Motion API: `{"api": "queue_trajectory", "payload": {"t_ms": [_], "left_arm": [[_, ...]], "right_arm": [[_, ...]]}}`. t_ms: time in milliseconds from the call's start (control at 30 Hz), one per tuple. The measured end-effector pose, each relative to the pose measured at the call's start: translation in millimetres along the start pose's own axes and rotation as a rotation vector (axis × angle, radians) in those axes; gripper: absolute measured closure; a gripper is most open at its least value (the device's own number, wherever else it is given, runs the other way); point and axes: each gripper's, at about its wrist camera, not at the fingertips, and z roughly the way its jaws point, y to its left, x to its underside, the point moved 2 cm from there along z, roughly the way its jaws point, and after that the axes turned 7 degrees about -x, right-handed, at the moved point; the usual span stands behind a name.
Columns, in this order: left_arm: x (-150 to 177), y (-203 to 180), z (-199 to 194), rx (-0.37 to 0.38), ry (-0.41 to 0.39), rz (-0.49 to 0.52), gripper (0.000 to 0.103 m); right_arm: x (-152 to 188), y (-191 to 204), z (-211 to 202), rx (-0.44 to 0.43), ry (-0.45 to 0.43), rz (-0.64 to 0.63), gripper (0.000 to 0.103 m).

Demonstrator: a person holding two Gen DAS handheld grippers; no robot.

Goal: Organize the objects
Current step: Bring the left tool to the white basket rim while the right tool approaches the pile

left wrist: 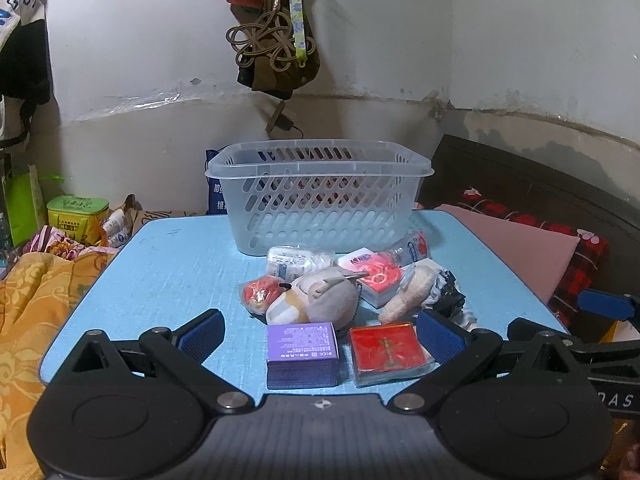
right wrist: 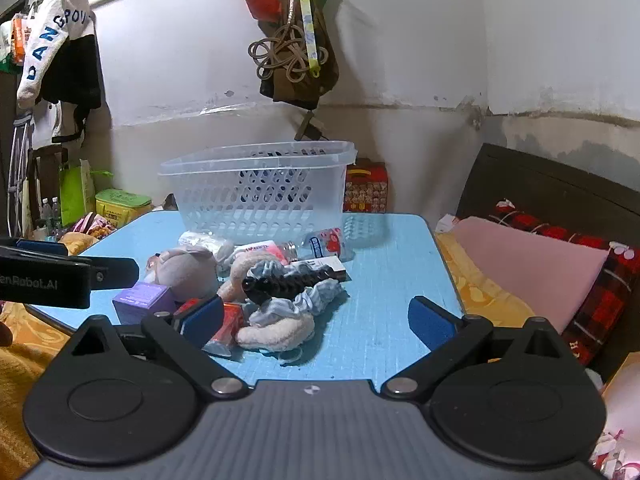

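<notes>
Left wrist view
- Left gripper (left wrist: 320, 330): jaws spread wide, holding nothing; it hangs over the near edge of the table (left wrist: 160, 264).
- Basket (left wrist: 320, 196): clear plastic, slotted walls, upright at the far side of the table, behind the pile.
- Purple box (left wrist: 302, 354): flat on the table between the blue pads, nearest the camera.
- Red box (left wrist: 387, 350): just beside the purple box, to its right, close to the right pad.
- Plush toy (left wrist: 320, 298): grey and cream, lying behind the two boxes in the middle of the pile.
- Tissue pack (left wrist: 374, 276): red and white, behind the plush toy, leaning on the heap.
- Right gripper (left wrist: 608, 306): seen at the right edge, beside the table.

Right wrist view
- Right gripper (right wrist: 316, 316): jaws spread apart, nothing between them; it hovers above the near part of the table (right wrist: 392, 280).
- Basket (right wrist: 260, 192): at the far side, to the left of centre.
- Hair clip (right wrist: 288, 282): black, lying on a blue-grey scrunchie (right wrist: 308, 300) in the pile.
- Plush toy (right wrist: 184, 270): left of the clip, next to the purple box (right wrist: 142, 300).
- Left gripper (right wrist: 60, 276): reaches in from the left edge; whether its jaws are apart cannot be told here.
</notes>
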Motion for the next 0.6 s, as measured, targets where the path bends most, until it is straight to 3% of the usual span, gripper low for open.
{"api": "queue_trajectory", "payload": {"t_ms": [600], "left_arm": [[3.4,4.1,1.2,-0.027,0.002,0.014,0.0]], "right_arm": [[-5.1,-7.1,-2.4,-0.066,-0.008,0.025,0.002]]}}
